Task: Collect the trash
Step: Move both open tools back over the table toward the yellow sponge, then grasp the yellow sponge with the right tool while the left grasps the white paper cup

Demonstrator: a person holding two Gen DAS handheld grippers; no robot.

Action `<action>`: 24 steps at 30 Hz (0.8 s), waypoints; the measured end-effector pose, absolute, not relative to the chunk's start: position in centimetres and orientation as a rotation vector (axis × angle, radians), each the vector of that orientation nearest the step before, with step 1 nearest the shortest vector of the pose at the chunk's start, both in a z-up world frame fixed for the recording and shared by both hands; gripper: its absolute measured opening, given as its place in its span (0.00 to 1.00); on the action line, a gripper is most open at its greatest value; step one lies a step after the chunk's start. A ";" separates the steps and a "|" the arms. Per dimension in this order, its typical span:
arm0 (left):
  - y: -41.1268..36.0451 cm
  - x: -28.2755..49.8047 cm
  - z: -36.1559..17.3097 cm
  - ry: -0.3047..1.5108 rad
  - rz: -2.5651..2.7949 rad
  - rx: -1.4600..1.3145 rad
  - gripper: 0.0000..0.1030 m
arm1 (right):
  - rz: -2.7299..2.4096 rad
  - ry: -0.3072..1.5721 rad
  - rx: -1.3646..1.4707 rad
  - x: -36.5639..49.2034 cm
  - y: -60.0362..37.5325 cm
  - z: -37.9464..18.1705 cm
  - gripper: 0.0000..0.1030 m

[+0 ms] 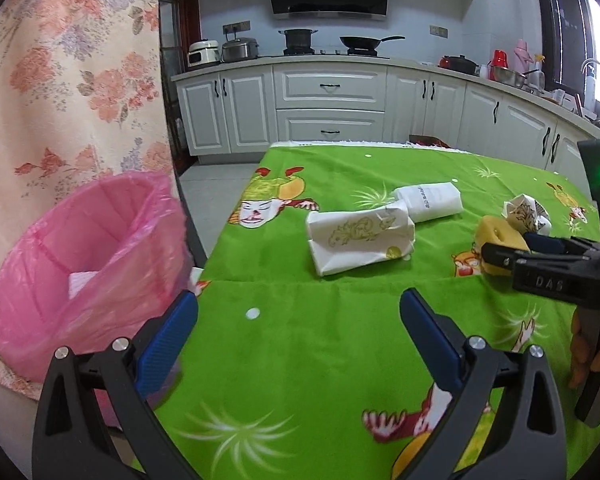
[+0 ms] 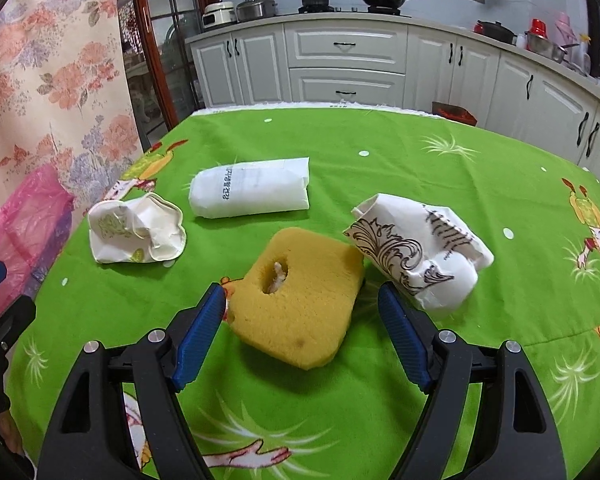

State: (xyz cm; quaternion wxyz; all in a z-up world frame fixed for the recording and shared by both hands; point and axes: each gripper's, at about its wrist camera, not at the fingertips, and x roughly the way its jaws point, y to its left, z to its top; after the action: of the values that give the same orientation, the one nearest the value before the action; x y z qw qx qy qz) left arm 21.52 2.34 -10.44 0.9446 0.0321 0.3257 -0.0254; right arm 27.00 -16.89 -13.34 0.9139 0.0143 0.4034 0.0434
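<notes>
Fingers (image 2: 202, 322) of right gripper (image 2: 302, 300) spread wide, flanking yellow sponge (image 2: 300, 300) on table (image 2: 440, 184), no contact. Left gripper (image 1: 298, 330) also spread, empty. Looks light, soft, squashy; pinch across short sides, mid-height.

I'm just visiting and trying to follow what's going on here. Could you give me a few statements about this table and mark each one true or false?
1. The yellow sponge lies between the open fingers of the right gripper. True.
2. The left gripper is clamped on a wrapper. False: it is open, with only the green tablecloth between its fingers.
3. The bin with the pink bag stands beside the table's left edge. True.
4. The pink bag is completely empty. False: something white already lies inside.
5. The sponge is solid all over. False: it has a hole near its middle.
</notes>
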 end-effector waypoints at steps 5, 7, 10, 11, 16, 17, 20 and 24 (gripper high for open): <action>1.1 23.2 -10.9 0.676 -0.079 0.067 0.95 | 0.097 0.852 0.053 27.4 -17.3 -13.8 0.70; 0.7 23.8 -11.0 0.678 -0.083 0.079 0.95 | 0.111 0.854 0.056 27.3 -17.3 -13.8 0.63; 0.2 25.1 -11.2 0.679 -0.088 0.090 0.95 | 0.134 0.861 0.061 27.0 -17.3 -13.9 0.55; 0.1 25.8 -11.2 0.683 -0.094 0.093 0.95 | 0.143 0.858 0.062 26.9 -17.3 -13.8 0.52; -0.5 28.3 -11.1 0.671 -0.114 0.102 0.95 | 0.184 0.855 0.039 26.0 -16.9 -13.7 0.49; -0.6 29.2 -11.3 0.681 -0.117 0.108 0.95 | 0.187 0.854 0.044 25.9 -17.0 -13.6 0.49; -0.7 30.8 -11.7 0.701 -0.123 0.118 0.95 | 0.187 0.852 0.062 25.6 -17.2 -13.6 0.49; -1.0 32.6 -12.7 0.738 -0.098 0.164 0.95 | 0.191 0.849 0.089 25.3 -17.9 -13.4 0.49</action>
State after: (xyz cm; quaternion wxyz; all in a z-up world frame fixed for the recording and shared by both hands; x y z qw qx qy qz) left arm 32.57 -0.99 -12.70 0.9282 0.0800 0.3603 -0.0477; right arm 25.32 -17.91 -13.43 0.9058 0.0433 0.4112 0.0925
